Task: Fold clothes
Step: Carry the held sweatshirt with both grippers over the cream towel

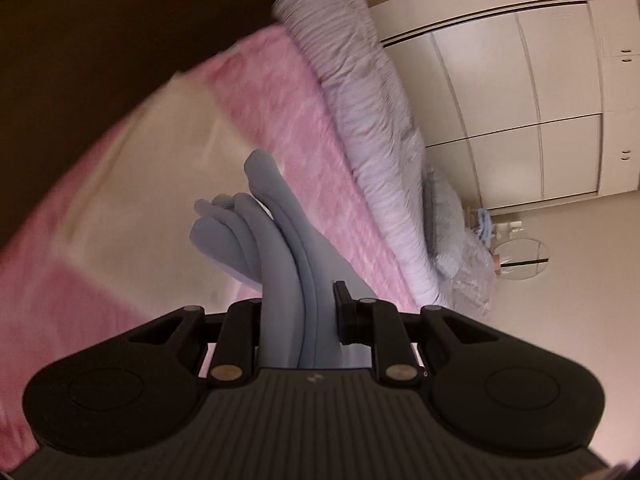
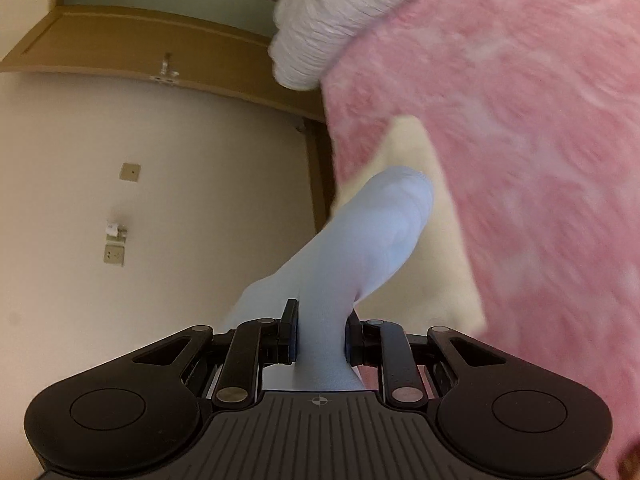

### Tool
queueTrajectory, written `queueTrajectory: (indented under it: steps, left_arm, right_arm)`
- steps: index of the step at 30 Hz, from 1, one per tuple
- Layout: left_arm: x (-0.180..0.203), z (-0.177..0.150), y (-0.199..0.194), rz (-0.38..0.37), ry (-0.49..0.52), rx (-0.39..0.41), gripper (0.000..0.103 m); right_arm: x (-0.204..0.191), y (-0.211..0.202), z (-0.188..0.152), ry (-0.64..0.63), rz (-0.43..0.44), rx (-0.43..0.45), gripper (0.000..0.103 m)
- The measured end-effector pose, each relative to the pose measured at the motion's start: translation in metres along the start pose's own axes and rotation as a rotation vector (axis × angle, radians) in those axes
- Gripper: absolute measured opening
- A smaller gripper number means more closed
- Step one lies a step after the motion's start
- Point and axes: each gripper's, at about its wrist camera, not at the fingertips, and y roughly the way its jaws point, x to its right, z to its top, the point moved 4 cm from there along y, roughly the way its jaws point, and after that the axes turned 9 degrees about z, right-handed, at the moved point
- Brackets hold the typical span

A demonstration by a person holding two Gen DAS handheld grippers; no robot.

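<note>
Light blue garment (image 1: 280, 248) is off the bed, pinched at two places and hanging bunched above the pink-and-cream blanket (image 1: 132, 184), which I'll use as the landmark. Left gripper (image 1: 298, 322): jaws narrow, clamped on several stacked folds that run up between the pads and fan out beyond them over the blanket's cream patch. Right gripper (image 2: 320, 338): jaws narrow too, holding a thinner single roll of the same cloth (image 2: 360, 248), its free end poking out over the blanket's edge. Ribbed grey-lilac quilt (image 1: 360, 120) lies along the far side of the blanket; wardrobe doors (image 1: 520, 100) are well beyond it. Frames are motion-blurred, so I read this as mid-carry toward the blanket. To do it well: keep both grips tight, spread the hands apart so the cloth tensions flat, then lower onto the blanket, clear of the quilt. The left grip holds multiple layers, so the risk is a wad rather than a clean edge; regrip if it lands bunched.
</note>
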Motion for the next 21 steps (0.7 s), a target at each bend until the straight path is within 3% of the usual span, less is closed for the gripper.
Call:
queueTrajectory:
  steps: [5,7,10,12,13,15,21]
  left_arm:
    - [-0.013,0.065,0.026,-0.083,0.091,0.057,0.017]
    - [-0.029,0.08,0.047,-0.08,0.101,0.057,0.018]
    - [-0.071,0.094,0.094,0.0,0.085,0.02,0.021]
    - [-0.105,0.091,0.127,0.118,0.034,-0.044,0.024]
    - [-0.118,0.09,0.137,0.138,0.003,-0.058,0.025]
    - [-0.128,0.086,0.133,0.076,-0.069,-0.039,0.027]
    - [-0.134,0.079,0.103,0.086,-0.112,-0.046,0.031]
  right_arm:
    - [0.005,0.054,0.037,-0.093,0.07,0.074,0.019]
    - [0.02,0.078,0.046,-0.113,0.095,0.101,0.02]
    - [0.076,0.116,0.048,-0.026,0.036,0.11,0.022]
    - [0.12,0.146,0.044,0.079,-0.089,0.051,0.031]
    - [0.134,0.154,0.041,0.109,-0.131,0.026,0.034]
    - [0.141,0.152,0.038,0.119,-0.092,0.063,0.037]
    - [0.137,0.123,0.033,0.147,-0.1,0.053,0.051]
